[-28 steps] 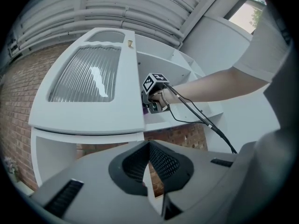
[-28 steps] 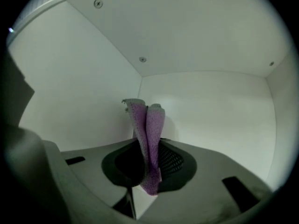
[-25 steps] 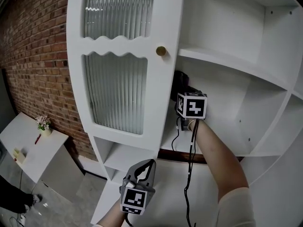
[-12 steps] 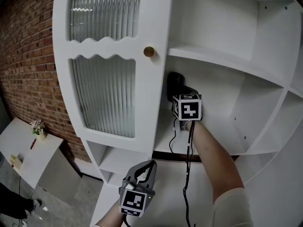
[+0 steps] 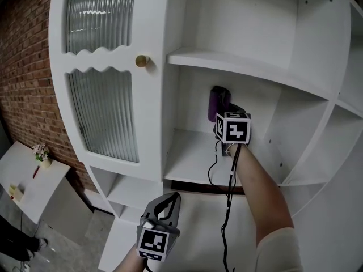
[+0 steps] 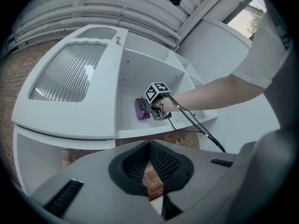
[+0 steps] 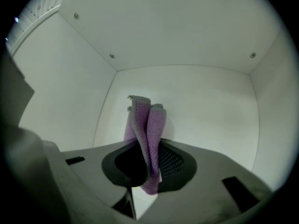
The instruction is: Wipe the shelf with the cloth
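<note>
Right claw (image 7: 148,146) pinches purple cloth (image 7: 152,120) inside white shelf bay (image 5: 190,160); left claw (image 6: 149,143) closed, empty, near brick wall (image 5: 25,78).

Red brick wall (image 5: 22,67) beside a low white table (image 5: 25,171).

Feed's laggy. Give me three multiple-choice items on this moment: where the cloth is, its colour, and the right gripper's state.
1. Where is the cloth?
A. on the low table by the brick wall
B. inside the open cabinet compartment
C. on the floor

2. What colour is it?
A. purple
B. yellow
C. green

3. The right gripper is:
A. open, empty
B. shut on the door knob
C. shut on the cloth

1 B: the head view shows it near that compartment's back wall.
2 A: both gripper views show purple.
3 C: its own view shows the cloth pinched between the jaws.
</note>
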`<state>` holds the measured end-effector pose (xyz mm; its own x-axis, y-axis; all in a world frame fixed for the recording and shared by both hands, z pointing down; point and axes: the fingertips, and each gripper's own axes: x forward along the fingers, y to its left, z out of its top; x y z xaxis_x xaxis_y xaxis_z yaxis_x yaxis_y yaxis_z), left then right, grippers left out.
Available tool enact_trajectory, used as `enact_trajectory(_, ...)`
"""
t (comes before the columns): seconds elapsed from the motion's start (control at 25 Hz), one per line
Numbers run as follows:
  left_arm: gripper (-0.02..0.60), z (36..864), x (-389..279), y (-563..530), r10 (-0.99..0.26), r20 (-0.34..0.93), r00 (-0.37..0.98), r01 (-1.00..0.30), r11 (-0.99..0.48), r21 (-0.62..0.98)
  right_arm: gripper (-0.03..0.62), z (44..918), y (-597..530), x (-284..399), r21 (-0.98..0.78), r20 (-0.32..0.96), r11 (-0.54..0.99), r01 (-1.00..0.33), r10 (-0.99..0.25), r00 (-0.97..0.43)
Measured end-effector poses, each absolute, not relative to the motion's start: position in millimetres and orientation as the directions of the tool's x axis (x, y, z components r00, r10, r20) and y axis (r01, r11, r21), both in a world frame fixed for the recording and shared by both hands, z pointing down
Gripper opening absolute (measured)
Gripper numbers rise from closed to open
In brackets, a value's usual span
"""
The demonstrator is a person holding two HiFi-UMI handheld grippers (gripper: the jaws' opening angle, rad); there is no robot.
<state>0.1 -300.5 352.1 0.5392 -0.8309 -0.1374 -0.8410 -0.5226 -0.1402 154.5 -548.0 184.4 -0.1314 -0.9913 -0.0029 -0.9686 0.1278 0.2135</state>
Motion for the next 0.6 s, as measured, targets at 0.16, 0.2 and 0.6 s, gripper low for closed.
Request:
enact_trajectory(0.16, 0.014, 350, 15, -295, -0.836, -0.144, 0.529, -0.846, -0.505, -0.171, 0.078, 180, -540, 195, 0.195, -0.003, 0.095, -0.976, -0.995, -0.098)
enact_trajectory(0.2, 0.014, 350, 18, -295, -0.835, -0.144, 0.531, -0.845, -0.507, -0.172, 0.078, 179, -539, 205, 0.191, -0.004, 0.083, -0.978, -0.996, -0.085)
enact_trajectory(0.6, 0.014, 364, 45, -290, -0.830, -0.108, 0.547, -0.836, -0.534, -0.129, 0.078, 179, -520, 296, 0.090, 0.007, -0.091, -0.992, -0.996, 0.092)
